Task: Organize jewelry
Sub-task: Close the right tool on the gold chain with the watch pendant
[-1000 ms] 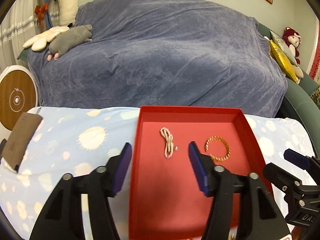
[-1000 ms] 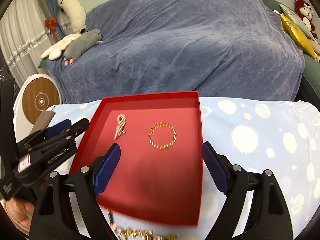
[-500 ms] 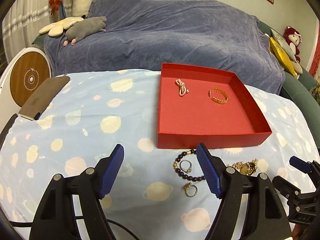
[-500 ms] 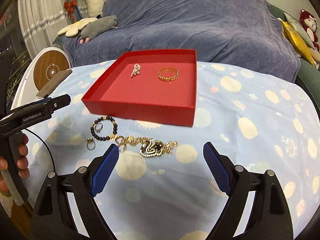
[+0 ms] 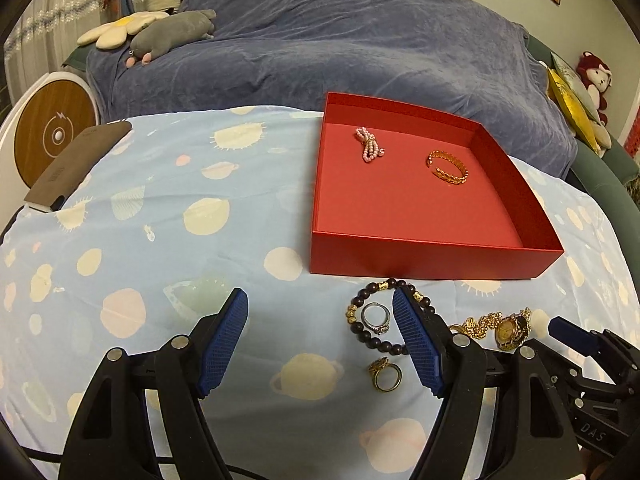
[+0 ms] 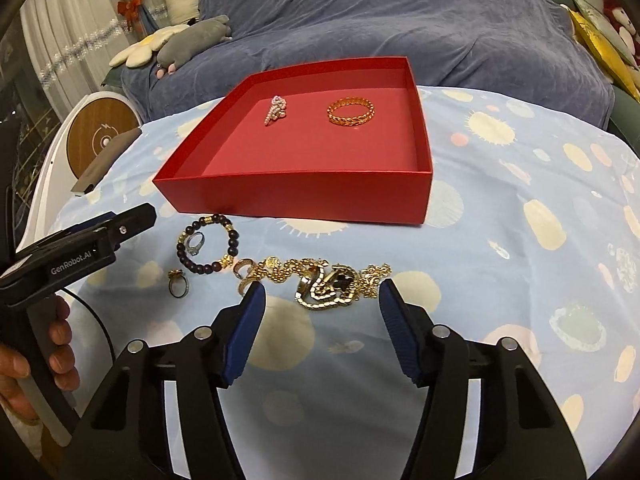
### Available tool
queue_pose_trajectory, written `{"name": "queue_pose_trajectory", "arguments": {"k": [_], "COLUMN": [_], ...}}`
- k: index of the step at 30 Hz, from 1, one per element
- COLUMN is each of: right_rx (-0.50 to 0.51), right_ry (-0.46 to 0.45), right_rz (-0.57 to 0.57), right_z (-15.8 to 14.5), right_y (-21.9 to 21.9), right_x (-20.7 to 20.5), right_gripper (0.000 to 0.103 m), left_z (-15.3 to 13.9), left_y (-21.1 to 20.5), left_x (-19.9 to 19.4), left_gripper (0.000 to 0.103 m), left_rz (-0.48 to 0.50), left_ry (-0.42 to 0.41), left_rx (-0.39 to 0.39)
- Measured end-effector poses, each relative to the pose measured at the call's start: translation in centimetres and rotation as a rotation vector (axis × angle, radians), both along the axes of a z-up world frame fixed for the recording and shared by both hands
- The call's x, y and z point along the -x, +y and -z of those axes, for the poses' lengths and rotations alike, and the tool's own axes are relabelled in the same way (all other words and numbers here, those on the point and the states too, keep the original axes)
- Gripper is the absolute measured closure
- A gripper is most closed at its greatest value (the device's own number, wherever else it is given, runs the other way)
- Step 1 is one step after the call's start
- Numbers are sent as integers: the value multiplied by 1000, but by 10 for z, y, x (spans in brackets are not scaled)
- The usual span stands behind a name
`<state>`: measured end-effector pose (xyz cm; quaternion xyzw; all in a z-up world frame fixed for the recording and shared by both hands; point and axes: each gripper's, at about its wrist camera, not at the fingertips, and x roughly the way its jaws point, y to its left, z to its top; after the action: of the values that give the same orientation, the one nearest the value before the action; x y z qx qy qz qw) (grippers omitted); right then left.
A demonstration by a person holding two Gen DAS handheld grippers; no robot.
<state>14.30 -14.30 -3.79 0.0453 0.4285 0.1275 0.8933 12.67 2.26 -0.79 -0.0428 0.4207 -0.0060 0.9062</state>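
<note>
A red box [image 5: 436,258] [image 6: 296,196] stands on the spotted blue cloth and holds a pearl piece [image 5: 370,146] [image 6: 275,110] and a gold bangle [image 5: 448,168] [image 6: 351,111]. In front of it lie a dark bead bracelet [image 5: 366,293] [image 6: 234,240] around a silver ring [image 5: 380,328] [image 6: 196,242], a gold ring [image 5: 380,365] [image 6: 175,275], and a tangled gold chain with a watch [image 5: 508,328] [image 6: 328,282]. My left gripper [image 5: 318,300] [image 6: 136,220] is open over the cloth, its right finger covering part of the bracelet. My right gripper [image 6: 320,292] [image 5: 568,328] straddles the gold chain; its jaws are closing, with the pads still off it.
A flat brown phone-like slab [image 5: 76,168] lies at the cloth's left edge beside a round wood-faced device [image 5: 52,132]. Behind the table is a sofa under a blue cover [image 5: 340,40] with plush toys. A hand [image 6: 24,360] holds the left gripper's handle.
Both grippers have drawn back from over the red box and sunk toward the loose jewelry in front of it. The right jaws have narrowed; the left ones stand slightly wider.
</note>
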Motion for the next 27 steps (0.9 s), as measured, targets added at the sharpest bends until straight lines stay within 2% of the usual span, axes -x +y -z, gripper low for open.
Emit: {"name": "queue_pose_trajectory", "arguments": {"k": [8, 10, 12, 18, 27], "right_rx": [14, 16, 28, 26, -33], "right_ry": [21, 28, 29, 50, -4], "right_rz": [-1, 1, 3, 13, 32], "right_z": [11, 13, 15, 20, -9], "right_y": [13, 14, 16, 13, 0], "right_x": [-13, -17, -19, -21, -8], "right_gripper": [57, 68, 71, 92, 92], "left_z": [6, 8, 10, 15, 23], "left_y": [-2, 1, 2, 0, -14], "left_x": [-2, -2, -2, 4, 19], "left_gripper": [31, 31, 31, 31, 31], "left_rz": [15, 13, 16, 44, 104], "left_ry": [27, 35, 49, 84, 108], "left_rx": [12, 19, 30, 55, 16]}}
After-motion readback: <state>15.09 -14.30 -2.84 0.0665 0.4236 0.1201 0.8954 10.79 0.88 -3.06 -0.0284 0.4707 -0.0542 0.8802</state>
